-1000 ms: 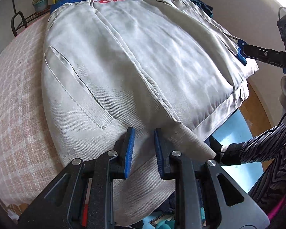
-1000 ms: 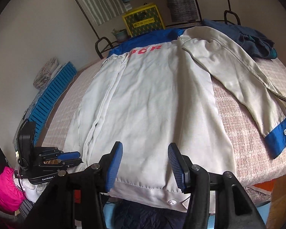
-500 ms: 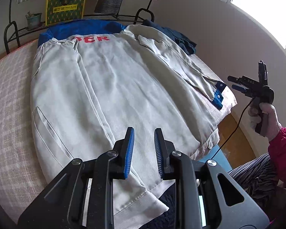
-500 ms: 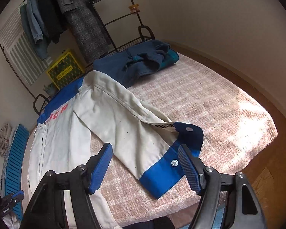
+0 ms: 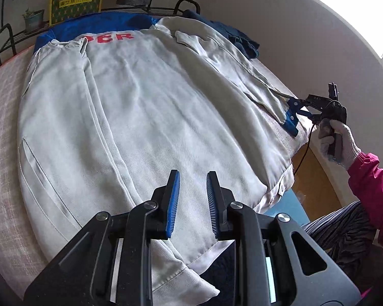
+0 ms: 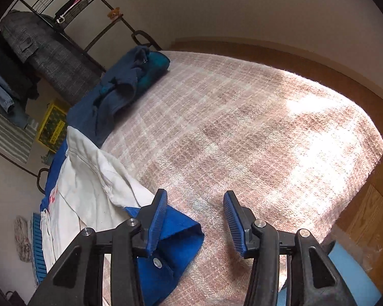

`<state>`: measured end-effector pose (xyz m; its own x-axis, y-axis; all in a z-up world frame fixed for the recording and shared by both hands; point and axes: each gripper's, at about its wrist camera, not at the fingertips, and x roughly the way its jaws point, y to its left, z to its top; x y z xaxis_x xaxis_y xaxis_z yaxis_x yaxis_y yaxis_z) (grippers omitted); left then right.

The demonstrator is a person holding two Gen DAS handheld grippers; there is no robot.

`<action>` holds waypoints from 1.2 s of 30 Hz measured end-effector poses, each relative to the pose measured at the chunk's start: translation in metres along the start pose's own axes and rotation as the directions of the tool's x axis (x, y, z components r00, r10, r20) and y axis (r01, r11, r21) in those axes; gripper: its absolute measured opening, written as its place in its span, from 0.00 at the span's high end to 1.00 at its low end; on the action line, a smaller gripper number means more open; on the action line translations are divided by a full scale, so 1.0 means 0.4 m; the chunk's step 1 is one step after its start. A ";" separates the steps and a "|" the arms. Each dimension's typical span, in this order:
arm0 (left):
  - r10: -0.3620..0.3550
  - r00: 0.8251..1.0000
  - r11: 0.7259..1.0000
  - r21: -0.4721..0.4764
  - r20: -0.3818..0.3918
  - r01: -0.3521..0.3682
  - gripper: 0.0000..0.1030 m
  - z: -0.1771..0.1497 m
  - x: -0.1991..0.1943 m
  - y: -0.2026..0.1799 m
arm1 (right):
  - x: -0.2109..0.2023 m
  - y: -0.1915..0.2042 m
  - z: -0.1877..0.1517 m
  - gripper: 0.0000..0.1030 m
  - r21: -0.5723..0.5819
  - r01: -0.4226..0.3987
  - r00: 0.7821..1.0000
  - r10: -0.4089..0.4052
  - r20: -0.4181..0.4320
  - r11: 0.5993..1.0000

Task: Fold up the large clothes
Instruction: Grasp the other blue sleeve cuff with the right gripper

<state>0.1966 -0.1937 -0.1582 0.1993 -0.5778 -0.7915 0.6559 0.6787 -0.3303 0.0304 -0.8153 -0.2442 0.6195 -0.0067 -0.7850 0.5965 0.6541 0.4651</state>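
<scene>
**Left wrist and right wrist views: pale jacket spread on a checked bed cover, right claw at the blue cuff**

Left wrist view: a pale grey jacket (image 5: 150,117) lies flat, back up, on a pink-and-white checked bed cover (image 5: 2,117). Red letters (image 5: 112,38) run below its blue collar band (image 5: 94,24). The left gripper (image 5: 190,178) hovers above the hem with a narrow gap between its blue pads; nothing lies between them. One sleeve (image 5: 232,63) stretches across the cover to the right edge, ending in a blue cuff (image 5: 291,117). There a gloved hand (image 5: 339,140) with a pink sleeve (image 5: 372,178) holds the right gripper (image 5: 302,107), whose fingers reach the cuff. A dark blue garment (image 5: 237,38) lies bunched beyond the jacket.

Right wrist view: the right gripper (image 6: 195,201) has its jaws closing. Its left pad (image 6: 157,219) appears to rest on the blue cuff (image 6: 176,232), while the right pad (image 6: 233,221) stands over bare bed cover (image 6: 242,132); whether fabric is already pinched is hard to judge, and the pads do not yet press together on it. A snap button (image 6: 157,263) shows on the cuff. The dark blue garment (image 6: 125,86) lies further along the cover, near a metal rack (image 6: 63,25) hung with clothes.
</scene>
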 end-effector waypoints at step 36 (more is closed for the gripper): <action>-0.005 0.999 0.993 -0.115 0.051 0.011 0.80 0.011 -0.043 0.057 | -0.246 0.426 -0.161 1.00 -0.501 -0.022 0.985 0.104 0.137 0.865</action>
<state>0.2113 -0.1705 -0.1497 0.2329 -0.6040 -0.7622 0.5700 0.7198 -0.3962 0.0383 -0.6547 -0.1142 0.7422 -0.0420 -0.6689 0.2472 0.9448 0.2150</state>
